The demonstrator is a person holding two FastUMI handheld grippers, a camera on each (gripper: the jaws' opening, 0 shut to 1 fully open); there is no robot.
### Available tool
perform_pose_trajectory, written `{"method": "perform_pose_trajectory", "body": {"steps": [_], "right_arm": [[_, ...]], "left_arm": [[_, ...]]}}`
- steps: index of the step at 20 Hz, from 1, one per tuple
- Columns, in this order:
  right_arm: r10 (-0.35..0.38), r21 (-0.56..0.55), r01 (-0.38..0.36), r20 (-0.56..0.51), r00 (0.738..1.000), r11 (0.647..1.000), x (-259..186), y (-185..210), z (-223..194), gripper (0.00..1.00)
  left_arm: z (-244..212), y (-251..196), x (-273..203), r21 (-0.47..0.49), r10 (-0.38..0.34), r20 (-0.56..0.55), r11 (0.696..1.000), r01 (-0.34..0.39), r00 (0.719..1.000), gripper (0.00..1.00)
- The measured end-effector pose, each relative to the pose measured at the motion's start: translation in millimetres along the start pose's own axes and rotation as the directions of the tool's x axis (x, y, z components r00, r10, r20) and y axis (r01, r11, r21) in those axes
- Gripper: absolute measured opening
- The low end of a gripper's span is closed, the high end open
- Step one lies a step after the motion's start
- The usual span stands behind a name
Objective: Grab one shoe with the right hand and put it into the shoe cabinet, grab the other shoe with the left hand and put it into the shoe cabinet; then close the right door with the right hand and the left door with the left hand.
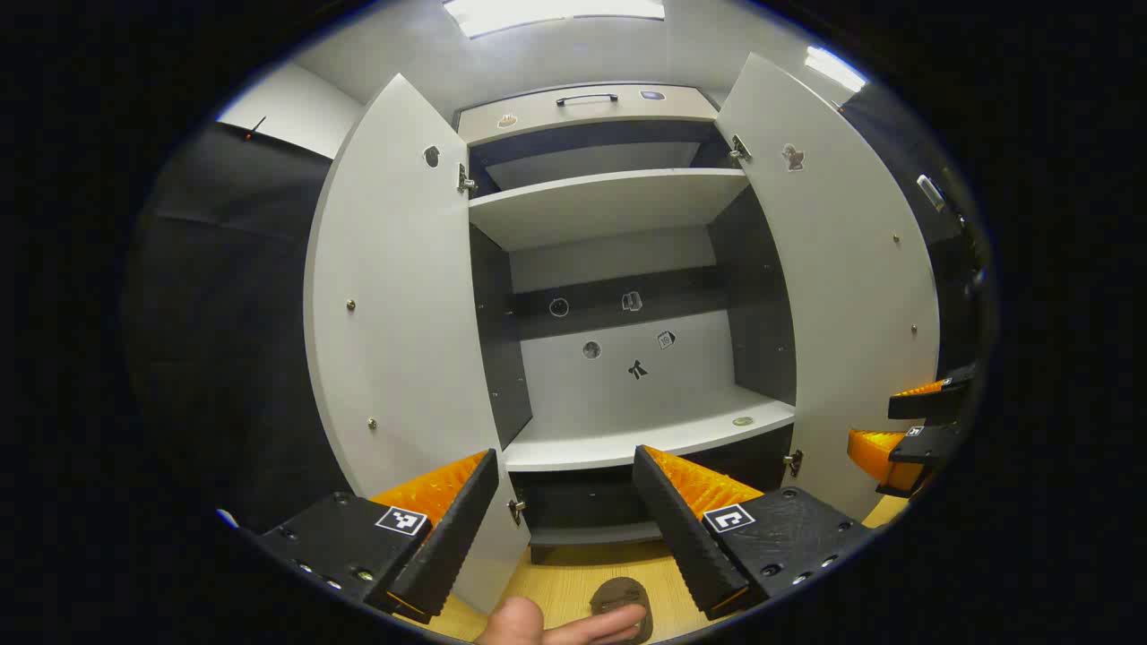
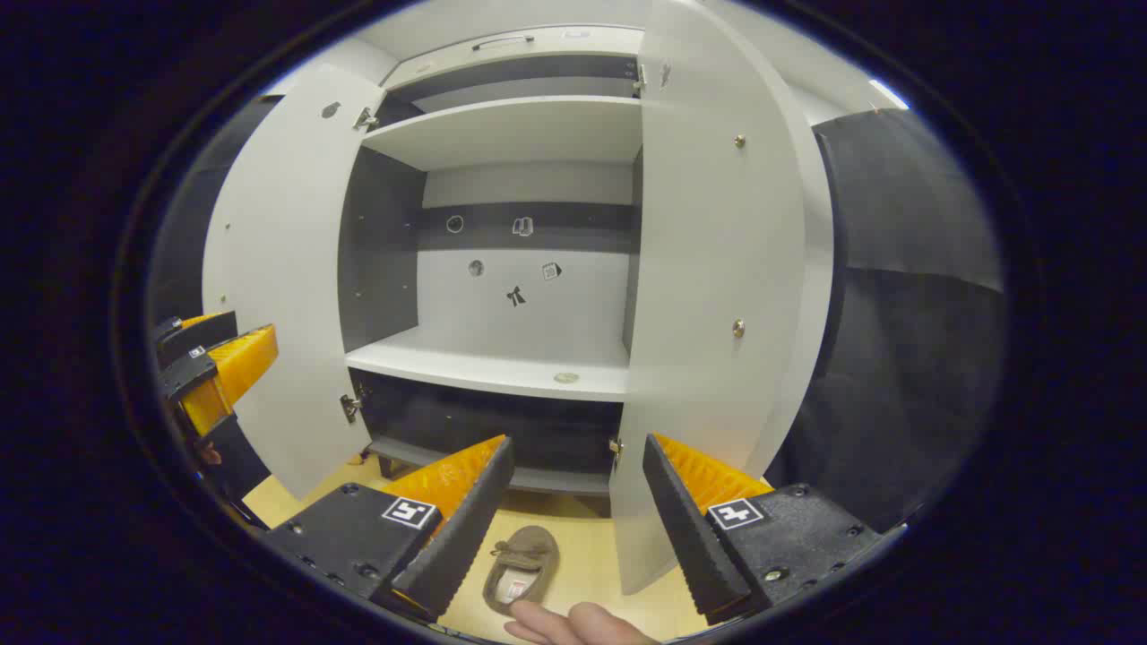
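Pale grey board makes up the shoe cabinet (image 1: 618, 421), which stands wide open ahead, its left door (image 1: 394, 305) and right door (image 1: 842, 296) both swung out toward me. Inside are dark side walls, a white upper shelf (image 1: 600, 202) and a white middle shelf (image 2: 484, 367) with a small round disc (image 2: 565, 378) lying near its front edge. A handful of small stickers (image 1: 632, 302) dot the back panel; they are too small to read. Above the opening sits a drawer front with a dark handle (image 1: 586, 98).

In the left gripper view, the left gripper (image 1: 564, 528) hangs in front of the cabinet with its jaws spread apart and nothing between them. Each finger block carries a square black-and-white marker, not legible writing. Below it, on the light wooden floor (image 1: 564, 582), lies a brown shoe (image 1: 620, 598), partly hidden by a fingertip (image 1: 556, 625) at the bottom edge.

In the right gripper view, the right gripper (image 2: 578, 528) is likewise parted and empty. The brown shoe (image 2: 520, 564) rests on the floor just below and between its fingers, toe toward the cabinet, a pale label inside that I cannot read. The right door's edge stands close to this gripper's right finger. The other gripper shows far off at each view's side.
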State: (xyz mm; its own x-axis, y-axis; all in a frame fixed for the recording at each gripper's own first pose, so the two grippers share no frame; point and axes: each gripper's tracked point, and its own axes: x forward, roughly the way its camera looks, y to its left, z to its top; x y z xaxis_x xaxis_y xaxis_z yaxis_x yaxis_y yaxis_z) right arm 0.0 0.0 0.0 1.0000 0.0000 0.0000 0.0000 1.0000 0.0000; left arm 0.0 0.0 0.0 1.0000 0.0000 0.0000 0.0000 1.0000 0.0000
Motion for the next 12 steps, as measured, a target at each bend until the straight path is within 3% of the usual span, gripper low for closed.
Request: {"method": "perform_pose_trajectory", "body": {"steps": [12], "right_arm": [[-0.006, -0.011, 0.005, -0.017, 1.000, 1.000, 8.3, 2.9, 0.4, 0.96]], "left_arm": [[-5.1, -1.7, -4.6, 0.006, -0.005, -0.037, 1.000, 0.005, 0.999, 0.96]]}}
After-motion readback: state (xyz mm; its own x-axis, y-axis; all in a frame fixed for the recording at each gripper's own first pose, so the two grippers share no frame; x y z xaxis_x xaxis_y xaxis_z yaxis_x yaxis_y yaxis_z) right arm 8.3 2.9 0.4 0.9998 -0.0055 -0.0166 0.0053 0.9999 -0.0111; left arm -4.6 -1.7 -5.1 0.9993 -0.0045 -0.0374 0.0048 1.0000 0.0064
